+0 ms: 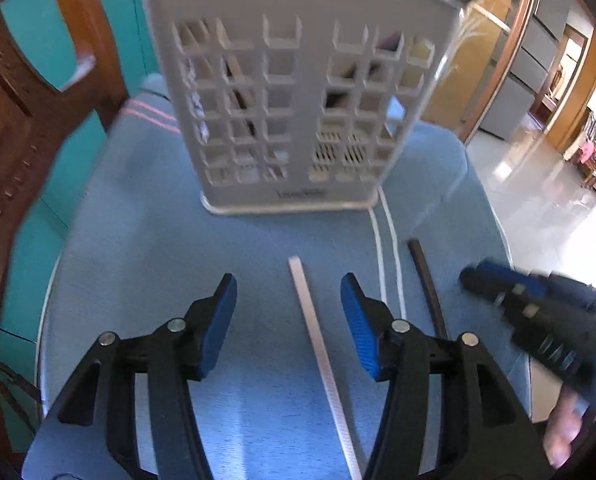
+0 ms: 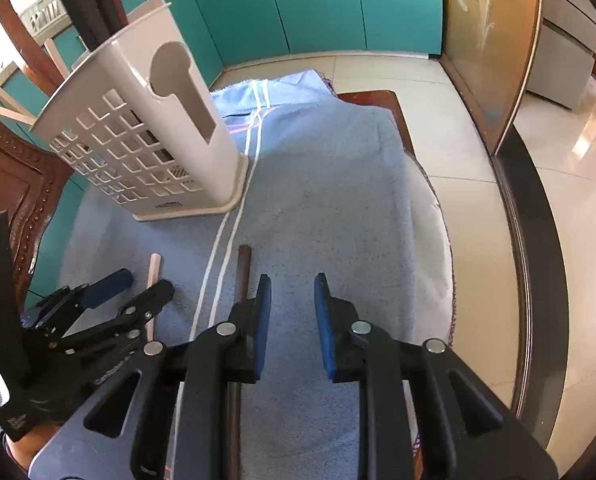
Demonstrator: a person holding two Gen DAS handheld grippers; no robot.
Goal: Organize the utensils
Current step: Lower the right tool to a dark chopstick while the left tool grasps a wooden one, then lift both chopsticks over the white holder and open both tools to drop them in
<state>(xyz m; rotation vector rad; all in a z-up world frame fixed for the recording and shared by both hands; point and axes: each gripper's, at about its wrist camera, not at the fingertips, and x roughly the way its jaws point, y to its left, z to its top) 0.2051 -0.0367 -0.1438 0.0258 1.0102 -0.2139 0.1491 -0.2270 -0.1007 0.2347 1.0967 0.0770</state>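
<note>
A pale chopstick lies on the blue towel, running between the fingers of my left gripper, which stands open around it without touching. A dark chopstick lies further right. The white slotted utensil holder stands upright just beyond, with several sticks inside. In the right wrist view my right gripper is open a little with only towel between its pads; the dark chopstick lies just left of its left finger. The left gripper, pale chopstick and holder show at the left.
A carved wooden chair stands close on the left. The towel covers a small table whose dark edge drops to a tiled floor on the right. Teal cabinets line the back. White stripes cross the towel.
</note>
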